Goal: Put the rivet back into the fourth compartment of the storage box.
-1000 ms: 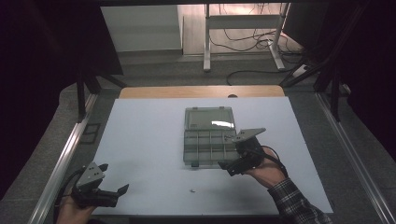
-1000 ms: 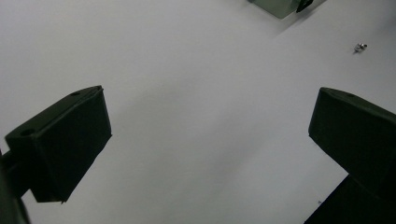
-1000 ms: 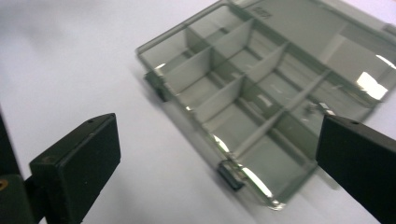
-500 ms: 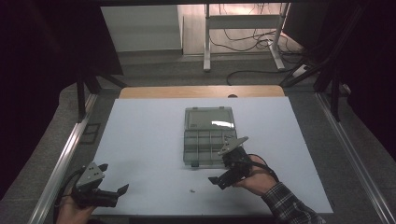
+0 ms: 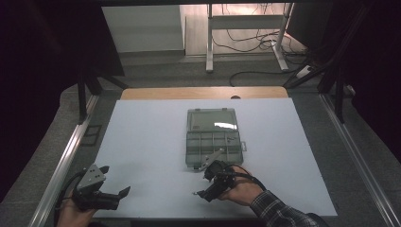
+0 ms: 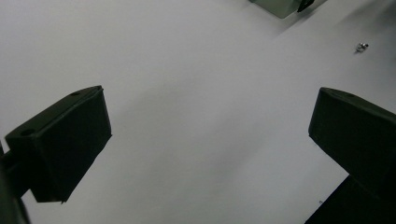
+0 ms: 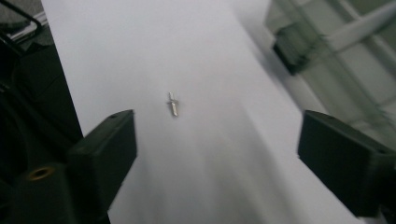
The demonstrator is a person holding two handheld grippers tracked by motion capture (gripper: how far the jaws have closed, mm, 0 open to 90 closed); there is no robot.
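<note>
The right gripper (image 5: 202, 187) is hovering low over the white table sheet (image 5: 142, 142), near its front edge, with a hand (image 5: 243, 191) in a plaid sleeve (image 5: 279, 213) gripping it. Its jaws are standing wide apart and are holding nothing. In the right gripper view a small metal screw (image 7: 173, 105) is lying flat on the sheet, ahead of the jaws and within the line of the gap, closer to the left jaw than the right; it is touching neither. In the high view the same screw is appearing as a tiny speck just at the gripper's tip.

Just behind the right gripper, an open grey compartment box (image 5: 213, 138) is sitting mid-table, its lid (image 5: 211, 119) lying back flat toward the far side. A blurred corner of the box is showing at the upper right of the right gripper view, well clear of the screw. Nothing is lying between the jaws and the screw.

The left gripper (image 5: 113, 184) is resting at the front left corner of the sheet, well apart from the screw and box. Its jaws are also spread wide and empty, with bare sheet between them; the screw is showing far off at the upper right of its view
</note>
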